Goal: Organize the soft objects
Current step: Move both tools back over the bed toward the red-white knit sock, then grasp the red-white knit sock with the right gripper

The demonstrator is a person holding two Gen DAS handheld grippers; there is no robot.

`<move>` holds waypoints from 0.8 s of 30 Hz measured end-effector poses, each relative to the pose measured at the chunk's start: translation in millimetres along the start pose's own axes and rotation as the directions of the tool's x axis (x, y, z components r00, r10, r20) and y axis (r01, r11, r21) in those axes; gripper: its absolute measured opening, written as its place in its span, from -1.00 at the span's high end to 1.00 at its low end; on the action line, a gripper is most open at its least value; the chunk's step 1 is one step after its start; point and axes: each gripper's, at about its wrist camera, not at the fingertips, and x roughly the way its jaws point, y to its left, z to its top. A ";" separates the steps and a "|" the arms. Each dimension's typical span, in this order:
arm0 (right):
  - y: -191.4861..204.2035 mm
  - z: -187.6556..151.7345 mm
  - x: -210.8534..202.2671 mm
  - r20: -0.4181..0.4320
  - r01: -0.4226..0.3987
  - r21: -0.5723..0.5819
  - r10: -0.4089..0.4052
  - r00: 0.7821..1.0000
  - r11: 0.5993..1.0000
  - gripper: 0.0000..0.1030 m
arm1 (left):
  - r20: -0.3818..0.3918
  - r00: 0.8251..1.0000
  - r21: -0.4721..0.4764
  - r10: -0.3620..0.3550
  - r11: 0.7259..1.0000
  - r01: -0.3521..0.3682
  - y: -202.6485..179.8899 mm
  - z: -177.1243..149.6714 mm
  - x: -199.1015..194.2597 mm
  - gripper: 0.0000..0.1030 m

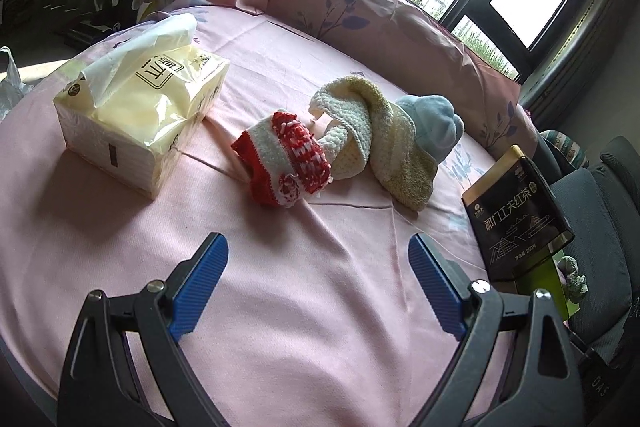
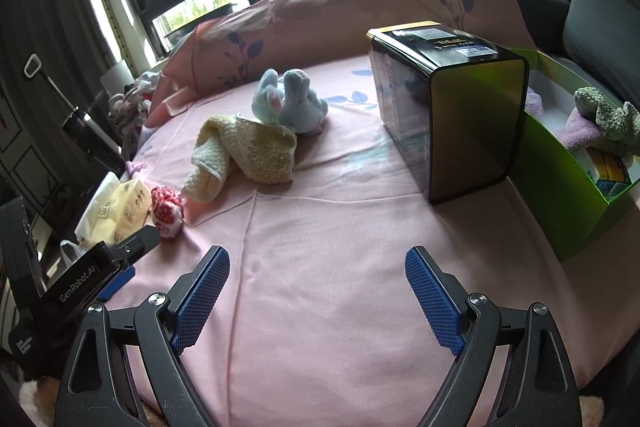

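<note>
A: Entry. Left gripper [image 1: 318, 253] and right gripper [image 2: 318, 267] both spread wide, nothing between the blue pads, each hovering over the near part of the pink-covered table [image 1: 280, 307].

B: Where do the soft items lie?

A: Mid-table. Red-and-white knit piece [image 1: 286, 161] nearest the tissue pack [image 1: 140, 115], which sits toward the left edge. Cream knit towel [image 1: 376, 135] touches the red piece and is draped against the pale blue plush toy [image 2: 288, 99] behind it. Green box [image 2: 560, 171] at the right edge, just behind the black tea tin [image 2: 448, 111], already holds a grey-green soft item and a lilac one.

B: Handling?

A: Judged light, limp, compressible; no breakage risk, but loose folds will sag and trail. Red piece: pinch the bunched middle, not an edge. Towel: grip where folds stack thickest. It probably drags the plush, so lift slowly. Tin looks rigid; avoid knocking it.
</note>
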 end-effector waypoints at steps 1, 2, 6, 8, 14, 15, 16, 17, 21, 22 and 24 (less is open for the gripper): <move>2.9 0.5 1.7 -0.008 -0.006 -0.005 0.006 1.000 1.000 -0.75 | 0.006 1.000 -0.009 0.004 1.000 -0.004 1.8 0.5 -1.2 -0.77; 5.8 1.0 3.7 -0.016 -0.013 -0.009 0.013 1.000 1.000 -0.75 | 0.014 1.000 -0.018 0.008 1.000 -0.008 3.3 1.4 -2.1 -0.77; 11.5 0.5 12.3 -0.072 -0.088 0.010 0.088 0.994 0.996 -0.75 | -0.004 1.000 -0.047 0.015 0.999 -0.015 9.2 3.4 -0.7 -0.78; 12.8 -0.8 18.2 -0.106 -0.138 0.035 0.141 0.984 0.990 -0.75 | -0.010 0.999 -0.057 0.032 0.998 -0.032 11.1 3.7 -0.4 -0.78; 22.0 11.2 42.6 -0.188 -0.226 0.097 0.241 0.952 0.969 -0.75 | -0.007 0.997 -0.040 0.075 0.996 -0.075 10.3 3.9 0.3 -0.78; 24.2 16.5 47.9 -0.200 -0.243 0.110 0.261 0.944 0.964 -0.75 | -0.009 0.997 -0.034 0.082 0.996 -0.082 9.6 3.7 0.9 -0.78; 28.1 22.9 54.4 -0.212 -0.258 0.120 0.279 0.937 0.959 -0.75 | -0.009 0.996 -0.027 0.093 0.995 -0.093 8.9 3.5 1.2 -0.78; 33.5 29.4 61.4 -0.227 -0.274 0.119 0.295 0.928 0.954 -0.75 | -0.009 0.994 -0.020 0.106 0.994 -0.106 8.3 3.1 2.0 -0.78; 69.8 51.3 94.5 -0.319 -0.338 0.035 0.331 0.888 0.941 -0.75 | -0.009 0.991 -0.018 0.134 0.991 -0.134 10.8 2.3 2.8 -0.78; 79.8 55.5 103.8 -0.352 -0.344 0.005 0.323 0.878 0.939 -0.73 | -0.009 0.990 -0.023 0.142 0.990 -0.142 12.5 2.5 2.6 -0.78; 97.2 63.6 124.0 -0.411 -0.343 -0.036 0.299 0.861 0.939 -0.59 | -0.011 0.988 -0.039 0.155 0.987 -0.156 15.9 2.7 2.8 -0.78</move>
